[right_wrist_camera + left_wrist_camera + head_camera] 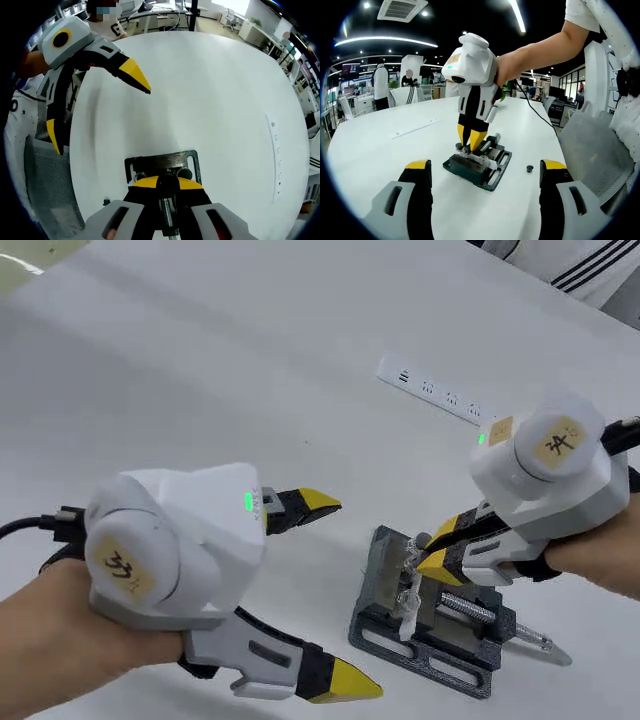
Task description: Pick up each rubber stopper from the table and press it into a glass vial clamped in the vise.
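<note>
Right now the stopper (167, 180) looks to be pinched in the right gripper (438, 548). Its fingers are nearly shut on a small dark lump, right on top of the glass vials (408, 588) held in the vise (385, 635). I think this is the pushing-in step. The stopper sits at a vial's mouth and needs a straight push down, not a tilt, or the glass could slip or crack. One vial beside it seems to have a dark plug (459, 146) in it already. A loose stopper (530, 168) lies on the table (200, 360) near the vise, on the side toward the table's edge and the grey chair (595, 150). I guess that one comes next. The left gripper (342, 595) hangs near the vise with its fingers spread wide and nothing in them, so it is free to fetch it. There is lots of bare white table all round, and the power strip (430, 388) lies well apart on the far side. The vise's screw handle (510, 628) sticks out on the right gripper's side, so watch for bumps there.
</note>
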Demonstrator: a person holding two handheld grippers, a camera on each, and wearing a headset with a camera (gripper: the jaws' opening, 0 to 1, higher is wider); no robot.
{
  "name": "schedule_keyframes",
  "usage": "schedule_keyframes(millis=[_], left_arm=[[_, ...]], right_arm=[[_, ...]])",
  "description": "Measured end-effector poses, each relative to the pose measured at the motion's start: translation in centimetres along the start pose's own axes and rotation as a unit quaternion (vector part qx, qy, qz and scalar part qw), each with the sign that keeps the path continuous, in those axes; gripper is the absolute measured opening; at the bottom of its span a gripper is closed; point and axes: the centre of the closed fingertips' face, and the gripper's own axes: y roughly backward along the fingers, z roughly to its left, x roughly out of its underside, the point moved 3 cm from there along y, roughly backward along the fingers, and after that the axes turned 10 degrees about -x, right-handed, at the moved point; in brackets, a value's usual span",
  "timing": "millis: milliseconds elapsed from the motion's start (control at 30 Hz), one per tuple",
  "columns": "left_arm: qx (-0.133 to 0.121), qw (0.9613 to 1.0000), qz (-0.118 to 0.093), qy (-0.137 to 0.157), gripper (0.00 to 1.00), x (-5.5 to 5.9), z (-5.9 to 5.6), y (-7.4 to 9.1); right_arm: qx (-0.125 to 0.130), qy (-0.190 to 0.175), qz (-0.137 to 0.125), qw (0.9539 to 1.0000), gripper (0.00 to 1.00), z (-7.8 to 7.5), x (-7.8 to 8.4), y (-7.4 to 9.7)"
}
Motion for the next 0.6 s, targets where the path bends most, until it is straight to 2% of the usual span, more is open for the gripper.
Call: schedule_keyframes(millis=[433, 600], left_arm=[[0.002, 1.0000, 0.000, 0.000, 0.88, -0.1, -0.2, -0.2], [0.002, 1.0000, 0.000, 0.001, 0.88, -0.1, -0.2, -0.2]], right_arm=[[0.002, -0.006, -0.008, 1.0000, 0.10, 0.2, 0.3, 0.3], [0.009, -0.010, -0.027, 0.9995, 0.07, 0.2, 0.1, 1.3]])
